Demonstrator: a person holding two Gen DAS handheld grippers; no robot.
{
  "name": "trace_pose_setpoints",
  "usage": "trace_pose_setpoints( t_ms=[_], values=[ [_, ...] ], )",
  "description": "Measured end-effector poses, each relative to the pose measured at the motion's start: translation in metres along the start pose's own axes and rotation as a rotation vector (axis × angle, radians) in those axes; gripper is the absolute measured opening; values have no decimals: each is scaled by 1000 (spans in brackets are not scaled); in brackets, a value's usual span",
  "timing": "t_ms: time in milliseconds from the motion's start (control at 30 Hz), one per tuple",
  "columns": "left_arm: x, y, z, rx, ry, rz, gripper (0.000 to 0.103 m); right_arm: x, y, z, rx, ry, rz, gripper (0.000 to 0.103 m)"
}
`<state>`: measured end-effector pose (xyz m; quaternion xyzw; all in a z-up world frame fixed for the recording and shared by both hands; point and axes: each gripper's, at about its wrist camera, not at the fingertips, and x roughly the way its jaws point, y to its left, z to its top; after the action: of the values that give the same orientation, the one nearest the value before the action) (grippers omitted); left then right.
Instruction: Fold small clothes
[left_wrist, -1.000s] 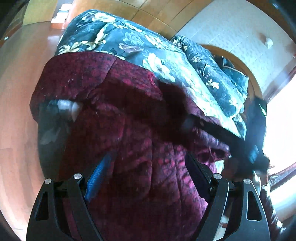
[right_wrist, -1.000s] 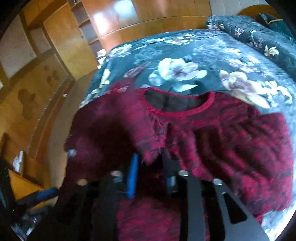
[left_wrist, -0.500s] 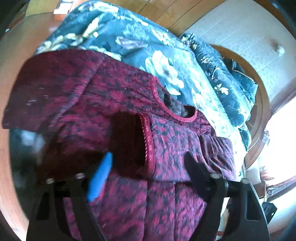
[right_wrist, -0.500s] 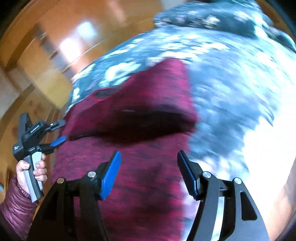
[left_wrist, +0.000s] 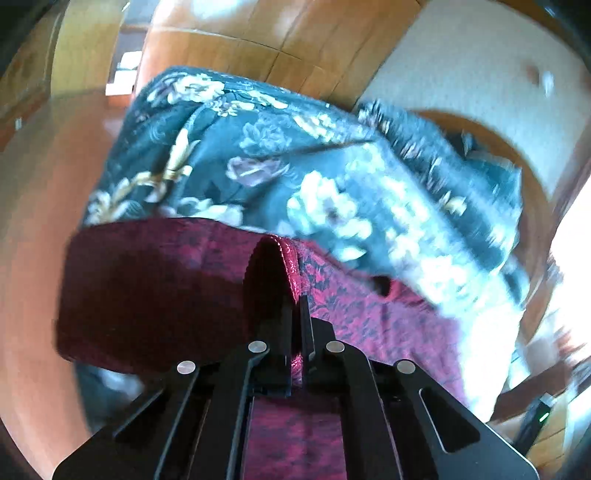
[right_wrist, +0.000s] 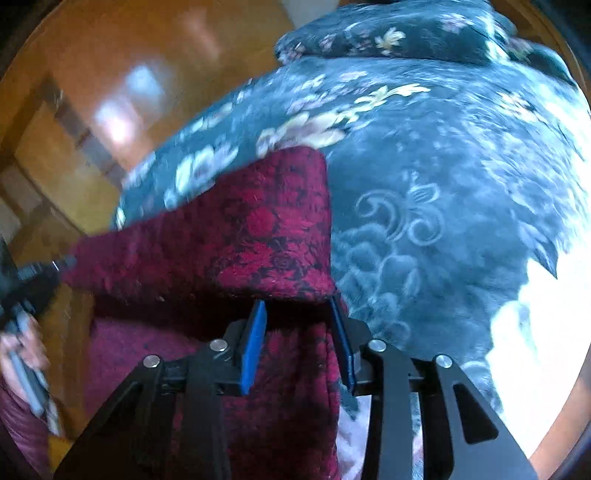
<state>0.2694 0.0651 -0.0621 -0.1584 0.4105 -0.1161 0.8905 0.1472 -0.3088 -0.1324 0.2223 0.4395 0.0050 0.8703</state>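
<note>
Left wrist view shows a dark floral quilted bedspread (left_wrist: 295, 166) before glossy wooden wall panels (left_wrist: 258, 44). On it, the left gripper (left_wrist: 294, 314) has just clamped the crimson patterned fleece garment (left_wrist: 155, 288); the right gripper (right_wrist: 299, 332), narrowing, apparently straddles its edge.

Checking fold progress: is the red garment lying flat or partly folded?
Partly folded: the red garment has one layer doubled over another, and the left gripper pinches a raised fold.
</note>
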Motion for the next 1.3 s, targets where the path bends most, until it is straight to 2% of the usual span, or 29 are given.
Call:
trace_pose_setpoints(
  t_ms=[33,100,133,267,367,500,633,700,833,900,933,967,1000,1067,1167,1300],
  values=[
    [5,2,-6,21,18,35,2,5,0,-3,-6,41,21,32],
    [13,8,-13,20,37,59,2,1,3,-5,-37,71,36,34],
    [16,13,-16,7,45,58,2,-7,5,-6,-55,78,56,41],
    [22,19,-21,-2,52,40,2,-38,20,2,-102,27,129,42],
    [18,18,-19,-7,35,34,2,-30,36,18,-111,0,125,43],
    [19,21,-21,-2,37,89,2,10,52,36,-104,4,37,44],
    [42,29,-31,18,107,167,2,63,48,37,-110,63,-101,43],
    [60,34,-40,32,144,196,2,70,46,30,-137,28,-120,43],
    [61,34,-44,35,122,201,2,71,54,14,-207,-45,-178,45],
    [47,45,-42,-32,107,137,7,72,59,9,-235,-66,-211,45],
    [36,53,-42,-72,91,114,14,72,61,8,-241,-71,-219,45],
    [27,61,-43,-101,76,100,25,71,61,7,-244,-78,-223,45],
    [14,71,-44,-144,53,83,29,72,61,7,-245,-80,-224,45],
    [-14,106,-50,-263,3,57,45,70,61,6,-250,-84,-232,45],
    [-48,177,-69,-497,-58,-3,59,73,62,6,-254,-87,-237,46],
    [-60,269,-111,-814,-48,-56,59,73,63,6,-259,-86,-242,46]
  ],
)
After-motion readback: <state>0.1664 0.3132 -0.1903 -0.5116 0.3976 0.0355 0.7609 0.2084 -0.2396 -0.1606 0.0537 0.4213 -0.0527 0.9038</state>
